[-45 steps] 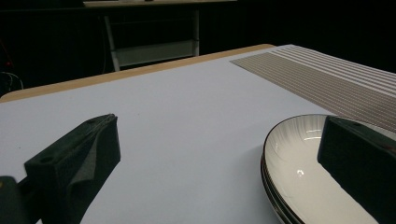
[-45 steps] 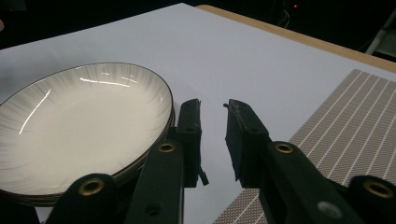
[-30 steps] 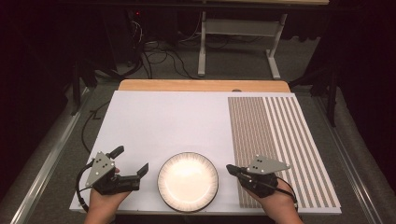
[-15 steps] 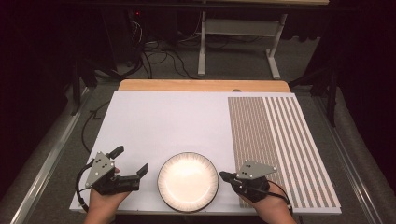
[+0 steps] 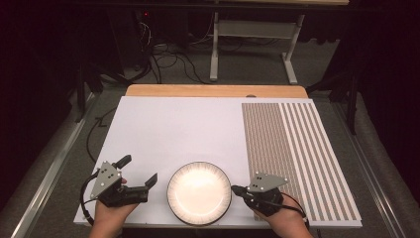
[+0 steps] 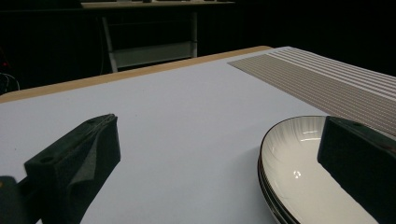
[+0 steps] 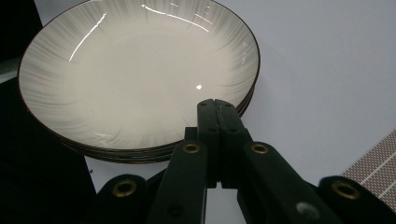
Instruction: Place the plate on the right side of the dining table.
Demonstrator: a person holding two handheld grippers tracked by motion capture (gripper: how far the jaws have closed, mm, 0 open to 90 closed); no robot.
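A stack of white plates with dark rims (image 5: pixel 199 192) (image 7: pixel 140 70) (image 6: pixel 299 172) sits near the front edge of the white table (image 5: pixel 188 129). My left gripper (image 5: pixel 139 169) (image 6: pixel 219 126) rests on the table just left of the stack, open, with nothing between its jaws; its right jaw stands in front of the plate rim. My right gripper (image 5: pixel 234 189) (image 7: pixel 215 102) is shut and empty. Its tips lie at the right rim of the stack; I cannot tell whether they touch it.
A brown-and-white striped mat (image 5: pixel 297 158) covers the right part of the table. A wooden strip (image 5: pixel 213 90) runs along the far edge. Beyond it stand a metal desk frame (image 5: pixel 252 29) and cables on the floor (image 5: pixel 163 54).
My right gripper has shifted a little to the left, bringing its shut tips up to the plate rim. The left gripper has stayed where it was.
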